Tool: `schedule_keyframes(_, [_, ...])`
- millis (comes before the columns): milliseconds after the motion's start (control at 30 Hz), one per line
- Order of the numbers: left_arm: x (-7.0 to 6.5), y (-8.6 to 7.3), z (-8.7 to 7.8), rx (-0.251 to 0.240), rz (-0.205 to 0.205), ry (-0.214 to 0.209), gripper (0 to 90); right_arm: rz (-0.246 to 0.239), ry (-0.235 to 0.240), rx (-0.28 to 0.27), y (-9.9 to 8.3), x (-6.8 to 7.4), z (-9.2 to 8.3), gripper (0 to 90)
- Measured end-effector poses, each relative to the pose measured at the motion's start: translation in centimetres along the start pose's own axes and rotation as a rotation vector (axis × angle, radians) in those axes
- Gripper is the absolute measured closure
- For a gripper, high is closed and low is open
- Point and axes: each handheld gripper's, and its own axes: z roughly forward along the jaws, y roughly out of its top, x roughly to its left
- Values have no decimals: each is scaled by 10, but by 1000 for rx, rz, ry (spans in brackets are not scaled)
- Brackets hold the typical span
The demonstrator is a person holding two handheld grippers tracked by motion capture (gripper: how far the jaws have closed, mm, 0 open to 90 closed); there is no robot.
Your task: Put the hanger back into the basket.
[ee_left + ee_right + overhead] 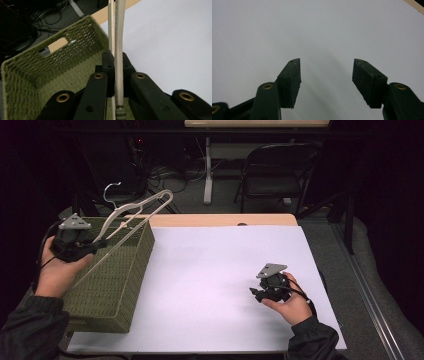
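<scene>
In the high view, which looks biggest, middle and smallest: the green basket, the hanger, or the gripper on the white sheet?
1. Green basket, clearly the biggest.
2. Hanger, long but thin, held up by the left gripper.
3. Right gripper, the smallest.

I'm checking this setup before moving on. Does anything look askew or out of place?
Only the hanger: the left claw is shut on it, holding it slanted above the green basket, hook end sticking out past the rim. The right claw is open over the bare white table cover. No spills or damage show.
</scene>
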Motion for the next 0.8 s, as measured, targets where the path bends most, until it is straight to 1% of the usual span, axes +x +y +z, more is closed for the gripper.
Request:
schedule_keyframes(67, [8, -9, -5, 1, 2, -7, 875, 1, 0, 7, 0, 0, 0, 397])
schedule_keyframes(100, [12, -14, -7, 0, 3, -3, 875, 0, 1, 9, 0, 0, 0, 397])
schedule_keyframes(133, [15, -19, -10, -1, 7, -3, 874, 1, -1, 22, 0, 0, 0, 397])
schedule_keyframes(167, [15, -19, -10, -1, 7, -3, 875, 1, -1, 22, 0, 0, 0, 397])
schedule_keyframes(200, [22, -28, -15, 1, 7, 3, 875, 3, -1, 19, -1, 0, 0, 397])
schedule_keyframes(233, [22, -28, -15, 1, 7, 3, 875, 3, -1, 19, -1, 0, 0, 397])
schedule_keyframes(267, [27, -36, -18, 0, 7, 4, 874, 10, -2, 4, -1, 0, 2, 397])
schedule_keyframes(333, [32, -43, -21, -1, 12, 9, 875, 11, -4, 6, -1, 0, 3, 397])
schedule_keyframes(367, [32, -43, -21, -1, 12, 9, 875, 11, -4, 6, -1, 0, 3, 397])
schedule_keyframes(400, [37, -49, -23, -2, 11, 7, 874, 11, -2, 9, -1, 1, 3, 397])
schedule_keyframes(433, [37, -49, -23, -2, 11, 7, 874, 8, -3, 26, -1, 1, 2, 397])
schedule_keyframes(467, [41, -55, -24, -9, 10, 5, 875, 7, -2, 32, -1, 1, 2, 397])
schedule_keyframes(500, [41, -55, -24, -9, 10, 5, 874, 10, -3, 8, -2, 1, 3, 397])
schedule_keyframes(533, [44, -61, -24, -9, 11, -1, 875, 11, -3, 8, -2, 1, 3, 397])
schedule_keyframes(567, [44, -61, -24, -9, 11, -1, 875, 11, -2, 12, -2, 1, 3, 397])
schedule_keyframes(600, [46, -67, -23, -5, 10, -7, 875, 11, -2, 14, -2, 1, 3, 397])
schedule_keyframes(633, [46, -67, -23, -5, 10, -7, 874, 11, -1, 16, -3, 1, 3, 397])
schedule_keyframes(667, [48, -72, -22, -3, 14, -9, 874, 21, -2, 17, -3, 1, 3, 397])
schedule_keyframes(700, [49, -75, -21, 0, 17, -9, 874, 16, -4, 13, -3, 1, 4, 397])
schedule_keyframes(733, [49, -75, -21, 0, 17, -9, 874, 14, -5, 26, -3, 0, 3, 397])
schedule_keyframes(767, [49, -77, -20, 2, 18, -10, 874, 14, -5, 26, -3, 0, 3, 397])
schedule_keyframes(800, [51, -80, -17, 7, 22, -15, 874, 22, -4, -18, -4, 1, 7, 397])
